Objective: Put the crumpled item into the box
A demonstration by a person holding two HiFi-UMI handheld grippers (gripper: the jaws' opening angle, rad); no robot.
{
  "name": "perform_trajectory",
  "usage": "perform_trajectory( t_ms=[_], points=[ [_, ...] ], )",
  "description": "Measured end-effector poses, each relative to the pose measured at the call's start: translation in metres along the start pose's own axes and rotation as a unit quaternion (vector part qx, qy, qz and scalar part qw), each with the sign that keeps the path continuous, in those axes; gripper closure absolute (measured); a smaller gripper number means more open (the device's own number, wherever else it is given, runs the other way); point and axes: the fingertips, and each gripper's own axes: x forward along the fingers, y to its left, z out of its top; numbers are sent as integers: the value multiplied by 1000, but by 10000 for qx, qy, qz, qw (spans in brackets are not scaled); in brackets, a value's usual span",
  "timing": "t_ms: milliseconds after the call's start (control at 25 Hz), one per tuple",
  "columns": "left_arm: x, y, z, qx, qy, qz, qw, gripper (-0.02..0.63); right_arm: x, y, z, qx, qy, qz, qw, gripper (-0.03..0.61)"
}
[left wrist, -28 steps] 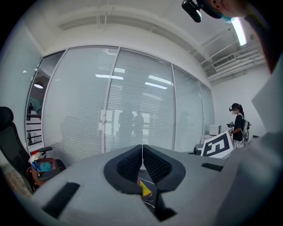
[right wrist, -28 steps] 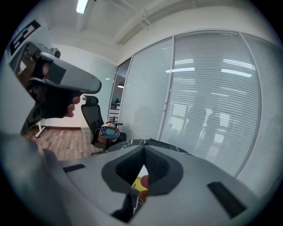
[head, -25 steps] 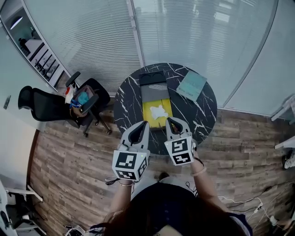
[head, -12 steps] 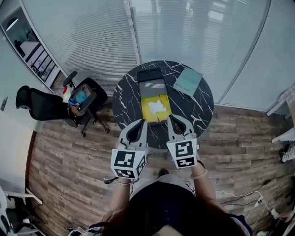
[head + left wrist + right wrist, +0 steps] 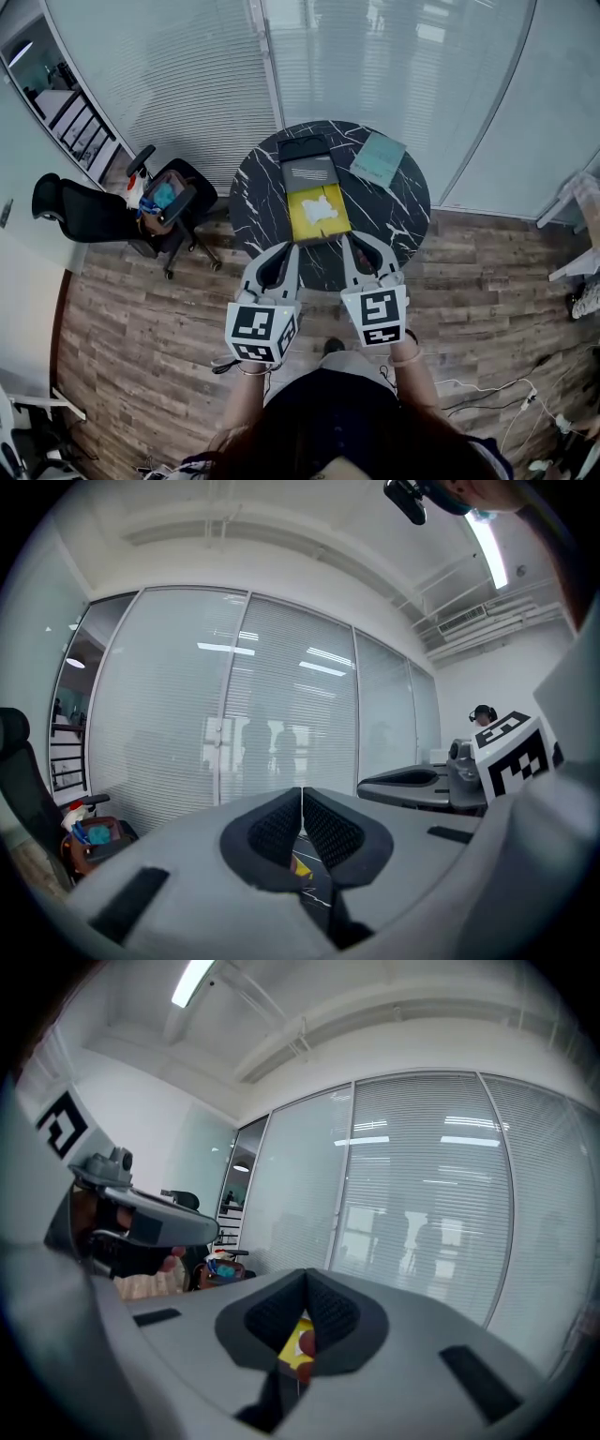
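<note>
In the head view a white crumpled item (image 5: pixel 321 207) lies inside an open yellow box (image 5: pixel 304 225) in the middle of the round black marble table (image 5: pixel 262 202). The box's grey lid (image 5: pixel 309 174) lies flat behind it. My left gripper (image 5: pixel 292 247) and right gripper (image 5: pixel 349 237) hover side by side at the table's near edge, short of the box. Both are shut with nothing between their jaws. In the left gripper view the pads (image 5: pixel 301 810) meet. The right gripper view also shows the pads (image 5: pixel 307 1299) closed, with yellow seen below them.
A teal book (image 5: pixel 378 159) lies on the table's far right. A black office chair (image 5: pixel 89 214) and a second chair holding a bag (image 5: pixel 161 198) stand left of the table. Glass walls with blinds (image 5: pixel 187 75) rise behind. Wooden floor surrounds the table.
Both grippers have drawn back slightly toward the person, away from the box. The crumpled item stays in the yellow box. Both stay shut.
</note>
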Motion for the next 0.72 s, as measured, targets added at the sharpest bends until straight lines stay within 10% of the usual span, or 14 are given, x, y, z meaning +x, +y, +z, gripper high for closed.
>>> perform_trajectory(
  t_ms=[720],
  points=[
    [-61,-10,-8,-9,-53,10,10000,584,-60,37,11,91,-69,-121,9999,555]
  ],
)
